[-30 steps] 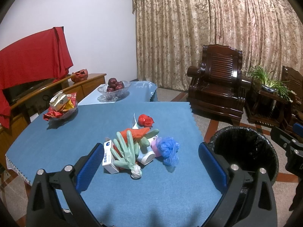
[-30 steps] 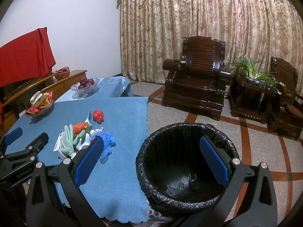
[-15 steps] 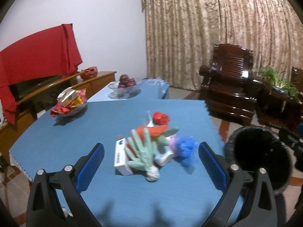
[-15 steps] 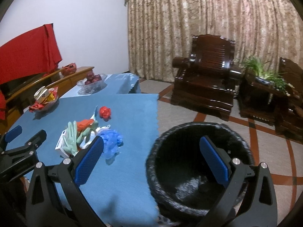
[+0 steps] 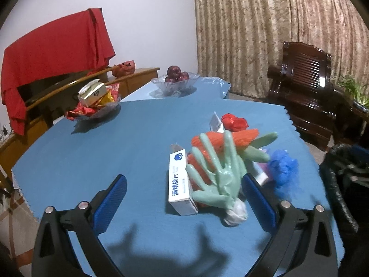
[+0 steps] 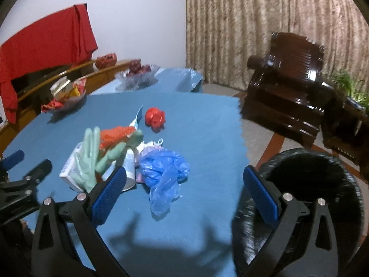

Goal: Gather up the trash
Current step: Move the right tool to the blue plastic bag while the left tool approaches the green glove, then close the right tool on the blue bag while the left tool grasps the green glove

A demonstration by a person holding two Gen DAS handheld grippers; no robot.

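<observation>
Blue-clothed desk now fills both views, the trash pile nearer than a second ago, left gripper and right gripper fingers spread empty, approaching to grasp.

A fruit bowl and a snack dish sit near a red cloth.

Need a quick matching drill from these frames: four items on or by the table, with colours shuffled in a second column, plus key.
Items
1. rubber glove
2. crumpled plastic bag
3. bin liner
4. small wrapper ball

Colours
A. black
B. red
C. pale green
D. blue

Pairs: 1-C, 2-D, 3-A, 4-B
</observation>
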